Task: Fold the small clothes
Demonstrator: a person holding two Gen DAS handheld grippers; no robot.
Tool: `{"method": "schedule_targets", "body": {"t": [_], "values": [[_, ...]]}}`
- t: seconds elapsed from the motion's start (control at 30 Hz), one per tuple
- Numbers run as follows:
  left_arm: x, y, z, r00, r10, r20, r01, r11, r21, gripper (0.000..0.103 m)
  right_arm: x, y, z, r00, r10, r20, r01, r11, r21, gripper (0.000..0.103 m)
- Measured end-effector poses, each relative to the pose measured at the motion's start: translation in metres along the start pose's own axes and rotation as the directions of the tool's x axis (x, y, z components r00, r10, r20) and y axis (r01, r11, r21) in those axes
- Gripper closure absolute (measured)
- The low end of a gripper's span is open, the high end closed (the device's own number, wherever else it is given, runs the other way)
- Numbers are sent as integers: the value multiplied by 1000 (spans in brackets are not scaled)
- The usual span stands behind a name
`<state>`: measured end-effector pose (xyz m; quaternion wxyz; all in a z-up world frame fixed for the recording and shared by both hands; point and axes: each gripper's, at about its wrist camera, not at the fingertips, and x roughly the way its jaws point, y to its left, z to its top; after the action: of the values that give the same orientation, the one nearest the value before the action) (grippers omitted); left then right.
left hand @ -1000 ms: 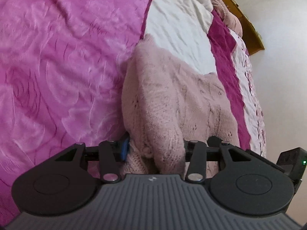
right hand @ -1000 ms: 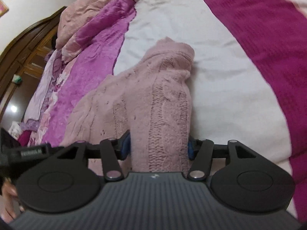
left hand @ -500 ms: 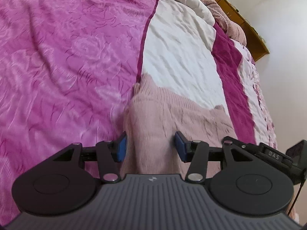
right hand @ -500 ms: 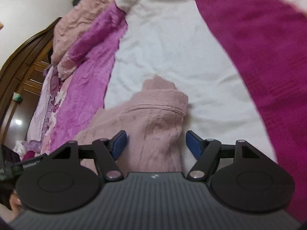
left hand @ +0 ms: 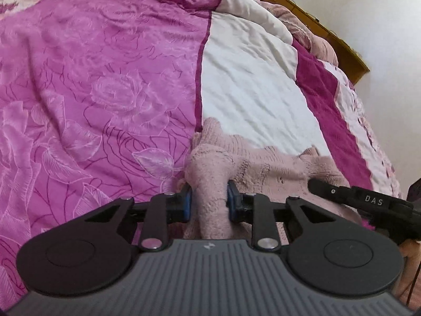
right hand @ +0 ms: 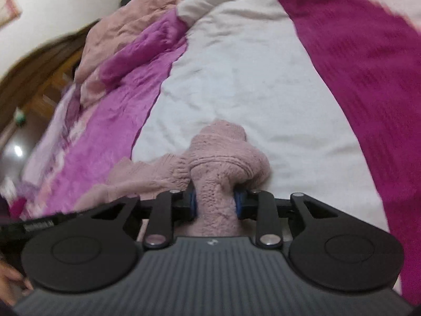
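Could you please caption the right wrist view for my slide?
Right gripper pinching a bunched fold of the pink knitted sweater on the white panel of the bedspread.

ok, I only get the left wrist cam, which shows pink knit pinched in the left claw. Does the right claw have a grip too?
Observer: Yes. The right claw has just been closing, and its pads now squeeze a bunched fold of the pink sweater.
Operator: Anything else near it?
Observer: A bare hand shows in the lower left corner of the right wrist view.
Operator: Is the fold lifted?
Observer: Can't tell. The knit bulges just past the pads, above the bedspread's white panel.
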<state>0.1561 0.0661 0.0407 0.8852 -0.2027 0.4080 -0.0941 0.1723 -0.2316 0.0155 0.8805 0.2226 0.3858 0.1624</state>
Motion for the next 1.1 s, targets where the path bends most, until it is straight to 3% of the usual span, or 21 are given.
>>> {"method": "schedule_targets", "body": {"t": [0.17,0.37,0.43,0.63,0.87,1.1], "values": [[-21,-2,5,999,-30,-14,29,999,-36,73,-19,8,-1,1000,-19,22,18,999,45,67],[-71,-30,-12,998,59,12,-60,990,127,69,-61,25,-13,994,-34,107,32,999,24,66],[-87,-34,-22,999,51,9,-52,988,144,63,-75,28,-22,994,-8,112,4,999,44,66],[-122,-40,-58,1000,15,-4,-14,990,140,61,-111,43,-50,993,31,116,-35,999,34,66],[-115,-32,-85,996,75,-53,-66,986,156,59,-131,52,-83,995,5,103,-5,1000,-3,66],[-111,-26,-94,993,109,-48,-101,984,144,49,-120,52,-109,991,-96,98,104,992,-77,69]]}}
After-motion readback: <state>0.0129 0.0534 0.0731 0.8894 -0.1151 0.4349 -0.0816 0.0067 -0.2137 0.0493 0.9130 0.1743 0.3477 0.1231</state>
